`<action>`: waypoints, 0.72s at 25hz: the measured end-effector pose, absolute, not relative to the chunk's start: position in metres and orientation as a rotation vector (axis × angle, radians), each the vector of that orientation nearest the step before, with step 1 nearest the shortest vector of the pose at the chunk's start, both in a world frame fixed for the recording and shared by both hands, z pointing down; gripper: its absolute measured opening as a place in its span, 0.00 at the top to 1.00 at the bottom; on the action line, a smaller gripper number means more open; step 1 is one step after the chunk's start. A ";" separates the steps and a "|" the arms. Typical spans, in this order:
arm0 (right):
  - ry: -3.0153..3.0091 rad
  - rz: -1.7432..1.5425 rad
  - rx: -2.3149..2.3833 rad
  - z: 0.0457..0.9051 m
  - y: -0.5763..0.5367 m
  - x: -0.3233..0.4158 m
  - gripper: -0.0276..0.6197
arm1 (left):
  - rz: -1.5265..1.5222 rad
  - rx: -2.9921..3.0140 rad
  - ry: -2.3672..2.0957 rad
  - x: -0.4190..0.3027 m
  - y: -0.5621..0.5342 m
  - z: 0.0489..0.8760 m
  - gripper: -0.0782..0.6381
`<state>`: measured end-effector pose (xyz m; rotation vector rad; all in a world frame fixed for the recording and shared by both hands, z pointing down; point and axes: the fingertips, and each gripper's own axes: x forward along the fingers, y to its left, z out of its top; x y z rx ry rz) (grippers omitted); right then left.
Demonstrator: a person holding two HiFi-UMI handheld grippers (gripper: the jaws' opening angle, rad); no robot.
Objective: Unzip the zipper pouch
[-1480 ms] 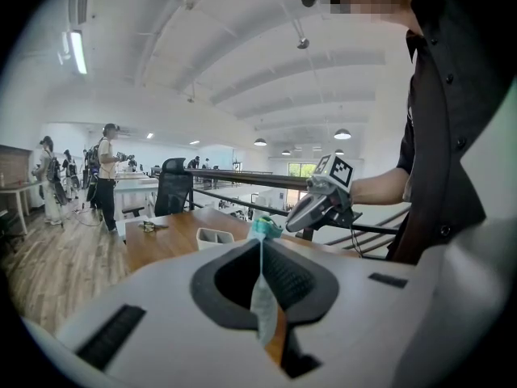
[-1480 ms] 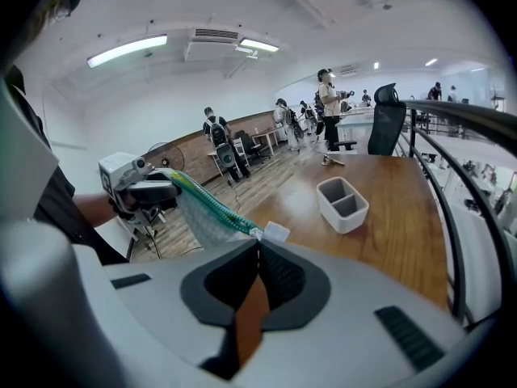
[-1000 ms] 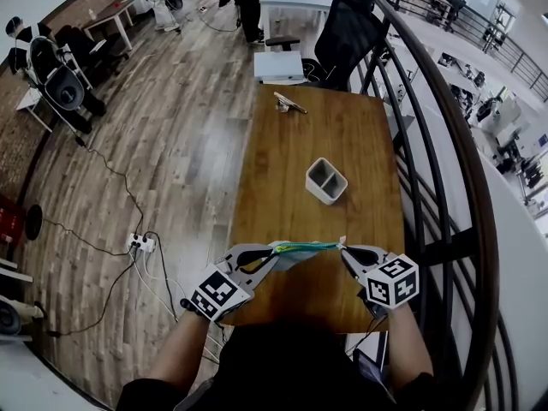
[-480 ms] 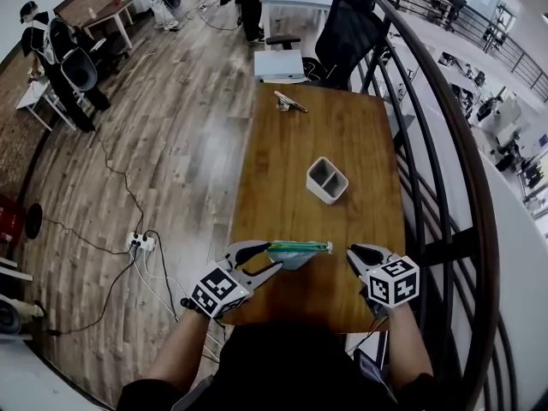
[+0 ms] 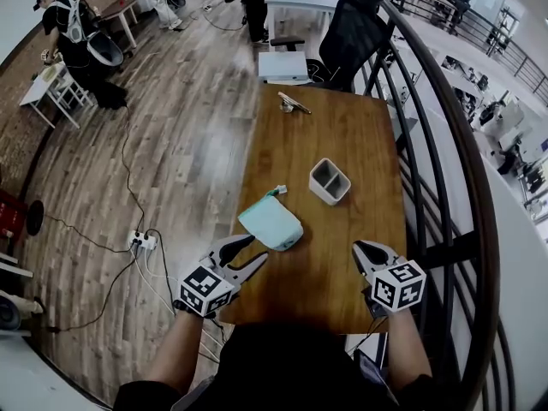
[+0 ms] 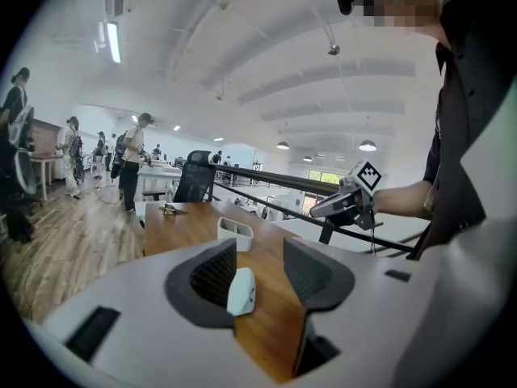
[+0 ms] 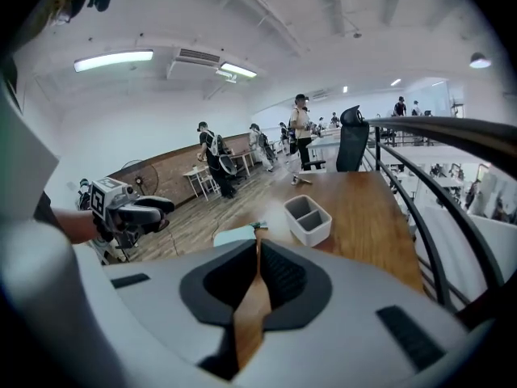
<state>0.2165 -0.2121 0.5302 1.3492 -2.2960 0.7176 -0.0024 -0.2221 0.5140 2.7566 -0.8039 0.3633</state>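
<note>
While your left gripper (image 5: 256, 249) hangs released and empty, the pale mint-green fabric zipper pouch (image 5: 271, 223) lies flat on the brown wooden table (image 5: 342, 135) just beyond it, near the table's left edge. Your right gripper (image 5: 360, 250) is closing on nothing, its jaws almost together.

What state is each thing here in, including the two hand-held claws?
Pouch: lying flat, held by nothing; zipper unclear.
Left gripper: open, empty.
Right gripper: jaws closing, nearly together, nothing between them.
Bin: upright, both compartments look empty.
</note>
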 end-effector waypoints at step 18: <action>-2.562 0.310 1.654 0.436 -0.224 0.221 0.97 | 0.048 2.688 -1.262 -0.059 -0.251 0.441 0.85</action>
